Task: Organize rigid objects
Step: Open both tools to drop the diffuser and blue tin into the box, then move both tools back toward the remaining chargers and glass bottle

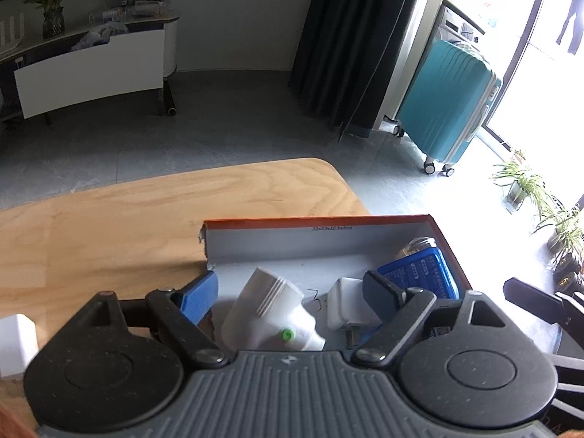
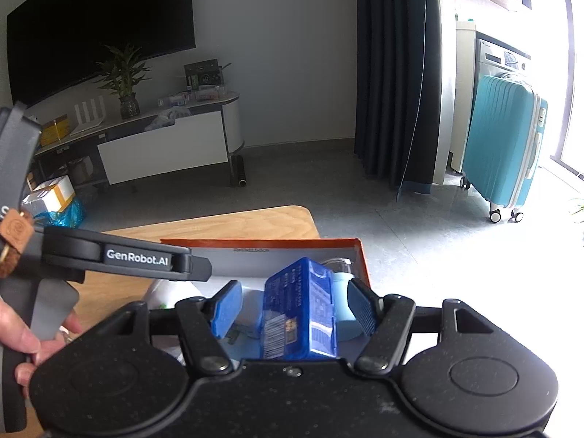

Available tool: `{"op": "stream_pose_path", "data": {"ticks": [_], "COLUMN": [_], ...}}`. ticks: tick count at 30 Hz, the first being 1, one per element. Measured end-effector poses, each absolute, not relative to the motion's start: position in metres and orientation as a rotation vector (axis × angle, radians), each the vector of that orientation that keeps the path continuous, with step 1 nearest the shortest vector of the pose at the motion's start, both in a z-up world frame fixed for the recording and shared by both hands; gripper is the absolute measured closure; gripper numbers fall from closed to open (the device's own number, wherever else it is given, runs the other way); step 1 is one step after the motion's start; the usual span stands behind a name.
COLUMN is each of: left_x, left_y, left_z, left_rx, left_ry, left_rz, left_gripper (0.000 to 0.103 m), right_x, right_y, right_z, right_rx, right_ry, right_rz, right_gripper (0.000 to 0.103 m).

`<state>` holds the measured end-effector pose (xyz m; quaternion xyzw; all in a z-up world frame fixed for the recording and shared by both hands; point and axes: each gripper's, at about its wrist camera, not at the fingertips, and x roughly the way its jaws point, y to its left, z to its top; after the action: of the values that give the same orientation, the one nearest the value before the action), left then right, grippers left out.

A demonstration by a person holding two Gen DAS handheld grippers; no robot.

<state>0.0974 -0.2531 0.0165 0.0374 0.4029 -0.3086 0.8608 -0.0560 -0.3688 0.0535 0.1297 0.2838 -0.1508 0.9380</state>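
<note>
An orange-rimmed cardboard box stands on the wooden table at its right end. Inside lie a white ribbed device with a green button, a white plug adapter, a blue printed box and a clear jar. My left gripper is open above the white device, touching nothing. In the right wrist view the blue box stands between the fingers of my open right gripper, with gaps on both sides. A pale blue cup sits right of it.
The left gripper's body and the hand holding it fill the left of the right wrist view. A white block sits at the table's near left. A teal suitcase and potted plants stand on the floor beyond.
</note>
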Motion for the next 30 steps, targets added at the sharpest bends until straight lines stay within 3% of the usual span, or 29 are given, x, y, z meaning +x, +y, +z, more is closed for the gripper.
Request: {"op": "stream_pose_path", "data": {"ticks": [17, 19, 30], "left_x": [0.050, 0.046, 0.034], "left_y": [-0.190, -0.182, -0.144], "left_z": [0.033, 0.031, 0.028], "left_rx": [0.122, 0.106, 0.089], "left_ry": [0.815, 0.818, 0.820], "left_rz": [-0.487, -0.467, -0.405], "left_gripper": [0.010, 0.004, 0.004], "right_x": [-0.070, -0.071, -0.070], "right_y": [-0.321, -0.315, -0.280], "right_z": [0.062, 0.062, 0.065], "right_rx": [0.297, 0.300, 0.273], "right_ry": [0.608, 0.609, 0.625], "right_rz": [-0.223, -0.210, -0.147], "right_gripper": [0.025, 0.025, 0.025]}}
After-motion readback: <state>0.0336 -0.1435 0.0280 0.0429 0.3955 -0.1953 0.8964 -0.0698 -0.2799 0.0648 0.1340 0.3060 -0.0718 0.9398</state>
